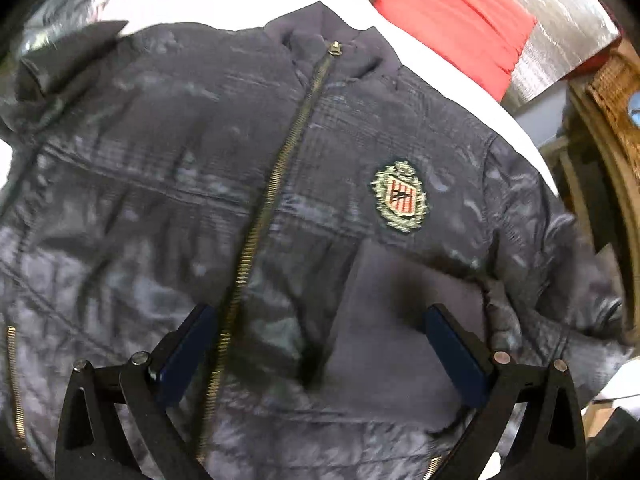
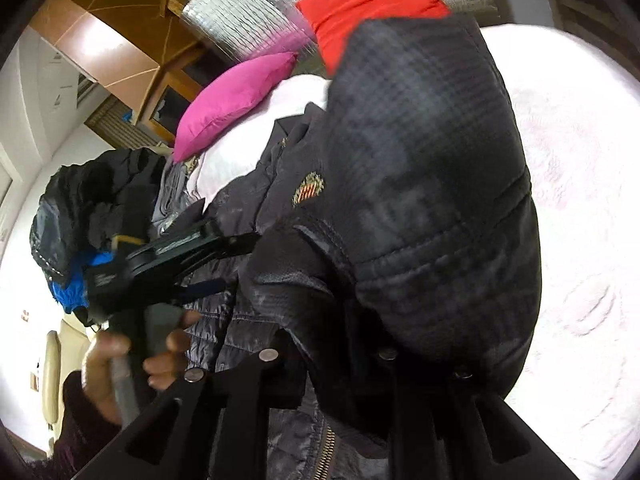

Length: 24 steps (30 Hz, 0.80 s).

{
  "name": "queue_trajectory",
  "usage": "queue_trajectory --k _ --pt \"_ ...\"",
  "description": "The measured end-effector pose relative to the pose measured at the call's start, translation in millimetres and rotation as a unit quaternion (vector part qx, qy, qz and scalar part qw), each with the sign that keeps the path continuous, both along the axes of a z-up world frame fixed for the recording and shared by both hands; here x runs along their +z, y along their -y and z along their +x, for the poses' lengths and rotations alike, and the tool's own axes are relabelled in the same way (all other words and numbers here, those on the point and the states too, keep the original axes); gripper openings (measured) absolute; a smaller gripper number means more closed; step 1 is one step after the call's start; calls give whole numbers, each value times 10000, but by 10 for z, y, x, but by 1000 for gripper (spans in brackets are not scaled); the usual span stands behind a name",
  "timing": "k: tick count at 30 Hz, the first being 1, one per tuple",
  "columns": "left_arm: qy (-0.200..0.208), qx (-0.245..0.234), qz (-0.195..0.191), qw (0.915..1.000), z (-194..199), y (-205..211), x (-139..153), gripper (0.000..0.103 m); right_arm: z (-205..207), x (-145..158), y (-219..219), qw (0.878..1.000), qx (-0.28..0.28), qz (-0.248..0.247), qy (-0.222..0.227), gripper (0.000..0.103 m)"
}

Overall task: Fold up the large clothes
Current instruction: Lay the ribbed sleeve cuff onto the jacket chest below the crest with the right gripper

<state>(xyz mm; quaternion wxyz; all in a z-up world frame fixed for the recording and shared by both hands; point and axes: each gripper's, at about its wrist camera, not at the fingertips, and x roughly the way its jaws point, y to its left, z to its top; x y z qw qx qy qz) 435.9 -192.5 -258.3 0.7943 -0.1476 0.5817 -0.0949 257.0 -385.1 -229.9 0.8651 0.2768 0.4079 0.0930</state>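
A dark navy quilted jacket (image 1: 168,184) lies front up on a white bed, zipped with a brass zipper (image 1: 276,168), a crest badge (image 1: 401,196) on the chest. My left gripper (image 1: 320,332) is open just above the jacket's lower front, fingers either side of a flat dark panel. In the right wrist view my right gripper (image 2: 352,344) is shut on the jacket's sleeve (image 2: 432,168), which is lifted and drapes over the fingers, hiding the tips. The left gripper (image 2: 224,260) and the hand holding it show at the left there.
The white bed cover (image 2: 580,208) spreads to the right. A pink pillow (image 2: 236,100), a red pillow (image 1: 460,24) and a silver quilted headboard (image 2: 240,20) lie at the bed's head. A pile of dark clothes (image 2: 100,200) sits left. Wooden furniture (image 1: 608,128) stands beside the bed.
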Motion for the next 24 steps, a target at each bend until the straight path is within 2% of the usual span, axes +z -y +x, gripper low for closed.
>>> queue_trajectory --k 5,8,11,15,16,18,21,24 --pt "0 -212 -142 9997 -25 133 -45 103 71 -28 -58 9998 41 -149 -93 23" --pt "-11 -344 -362 9988 -65 119 -45 103 62 -25 -47 9998 19 -160 -108 23" --pt "69 -446 -317 9985 -133 127 -3 94 78 -26 -59 9998 -19 -169 -134 23" --pt "164 -556 -399 9975 -185 111 67 93 88 -12 -49 9999 -101 -42 -57 23" --pt "163 -599 -496 9968 -203 97 84 90 88 -10 -48 9999 -103 -15 -24 23" --pt "131 -699 -723 9948 -254 25 115 74 84 -19 -22 9998 -156 98 58 23" --pt "96 -797 -932 9924 -265 25 117 66 92 -49 29 9990 -266 335 136 23" --pt "143 -871 -974 9913 -242 55 75 63 117 -84 72 9984 -361 422 59 23"
